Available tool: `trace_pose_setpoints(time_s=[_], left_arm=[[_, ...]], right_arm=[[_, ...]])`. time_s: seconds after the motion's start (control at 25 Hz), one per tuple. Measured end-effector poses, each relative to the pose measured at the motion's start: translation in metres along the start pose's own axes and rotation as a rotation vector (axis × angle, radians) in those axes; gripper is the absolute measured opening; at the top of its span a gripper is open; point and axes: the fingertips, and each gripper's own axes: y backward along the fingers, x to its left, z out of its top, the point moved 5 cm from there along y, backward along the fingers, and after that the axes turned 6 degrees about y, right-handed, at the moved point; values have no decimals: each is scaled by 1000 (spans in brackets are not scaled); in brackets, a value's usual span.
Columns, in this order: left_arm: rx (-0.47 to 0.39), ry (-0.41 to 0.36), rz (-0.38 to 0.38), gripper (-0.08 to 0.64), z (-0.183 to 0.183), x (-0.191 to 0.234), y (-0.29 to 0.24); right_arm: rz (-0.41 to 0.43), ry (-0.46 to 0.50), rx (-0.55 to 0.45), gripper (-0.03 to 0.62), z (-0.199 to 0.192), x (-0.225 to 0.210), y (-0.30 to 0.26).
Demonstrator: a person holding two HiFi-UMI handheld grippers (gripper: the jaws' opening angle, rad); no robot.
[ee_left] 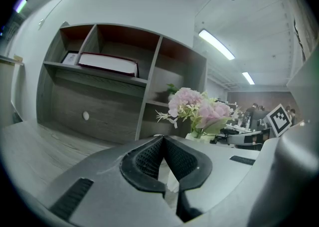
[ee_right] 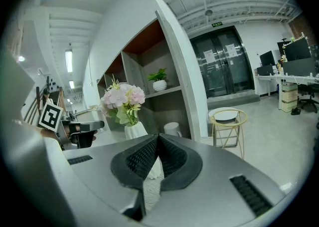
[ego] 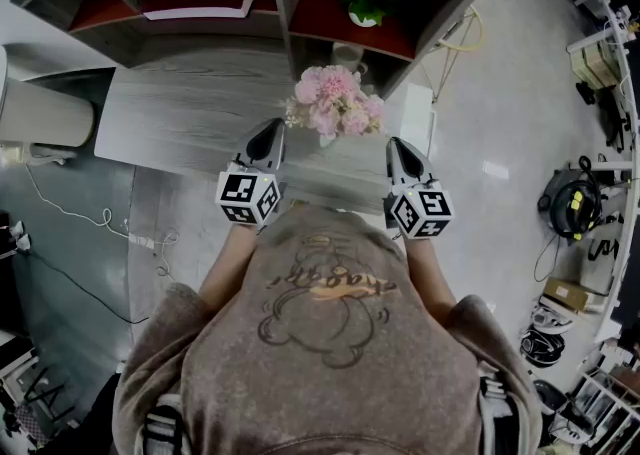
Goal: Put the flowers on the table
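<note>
The flowers (ego: 335, 103) stood in their white vase (ee_right: 135, 131) on the desk (ego: 180, 113), just in front of the shelf unit (ego: 285, 18), between the two claws and touched by neither. The placing seemed to be finished. To end it well, both claws should draw back straight, without brushing the blossoms or tipping the vase. The left claw (ego: 270, 133) had its jaws pressed fully together with nothing between them, and the right claw (ego: 398, 148) likewise.

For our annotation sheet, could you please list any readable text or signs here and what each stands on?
No text reads clearly.
Script lettering on the shirt: too blurred.
Green sign above the glass doors: too small.
Notices on the glass doors: too small.
</note>
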Motion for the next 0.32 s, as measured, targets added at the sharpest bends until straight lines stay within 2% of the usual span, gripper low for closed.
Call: trace_pose_setpoints(time_s=[0.32], left_arm=[[2, 33, 2, 18, -2, 4, -1]], right_arm=[[-2, -2, -1, -3, 0, 1, -2]])
